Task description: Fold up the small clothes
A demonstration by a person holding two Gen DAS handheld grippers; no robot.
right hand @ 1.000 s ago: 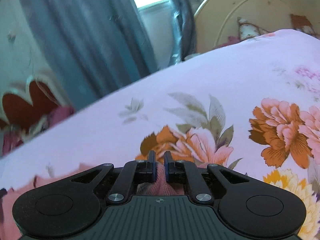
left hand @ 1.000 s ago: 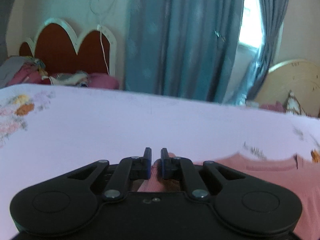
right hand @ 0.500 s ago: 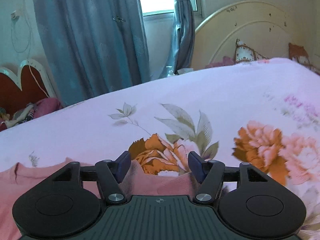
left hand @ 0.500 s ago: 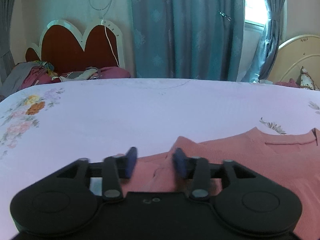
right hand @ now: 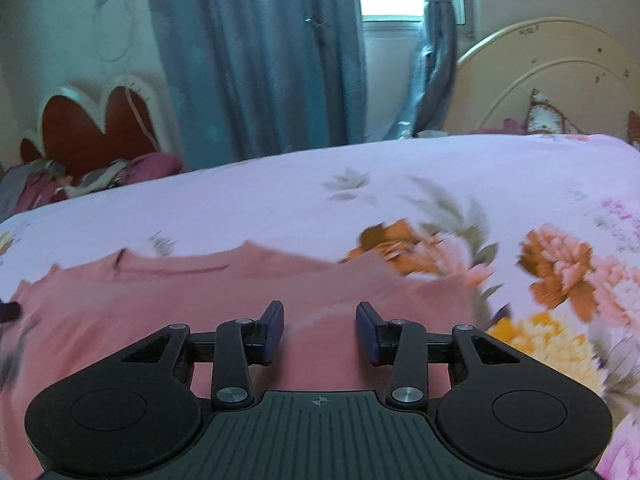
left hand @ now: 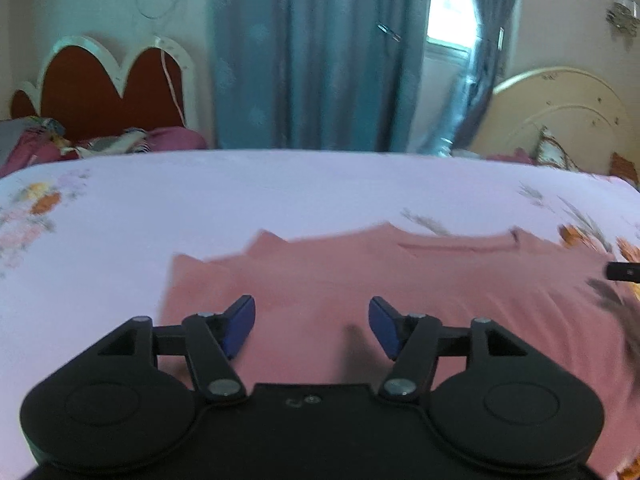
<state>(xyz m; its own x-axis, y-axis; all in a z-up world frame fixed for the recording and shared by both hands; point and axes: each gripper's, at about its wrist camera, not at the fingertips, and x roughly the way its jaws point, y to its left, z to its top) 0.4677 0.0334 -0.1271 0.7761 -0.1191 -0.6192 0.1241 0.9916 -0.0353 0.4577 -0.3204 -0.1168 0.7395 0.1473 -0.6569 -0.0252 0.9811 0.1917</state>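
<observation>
A small salmon-pink top (left hand: 400, 276) lies spread flat on the pale floral bedsheet (left hand: 240, 196), neckline toward the far side. My left gripper (left hand: 311, 326) is open and empty, held just above the top's left part. My right gripper (right hand: 320, 332) is open and empty above the top (right hand: 200, 296) near its right edge. In the left wrist view a dark tip of the right gripper (left hand: 624, 271) shows at the right border.
The bedsheet (right hand: 440, 184) has orange and pink flower prints on the right. A red scalloped headboard (left hand: 108, 88) with piled clothes (left hand: 100, 144), blue curtains (left hand: 320, 56) and a cream headboard (left hand: 560, 116) stand beyond the bed.
Both grippers went from shut on the pink fabric to wide open, letting it go. The top now lies flat and both grippers have pulled back above it.
</observation>
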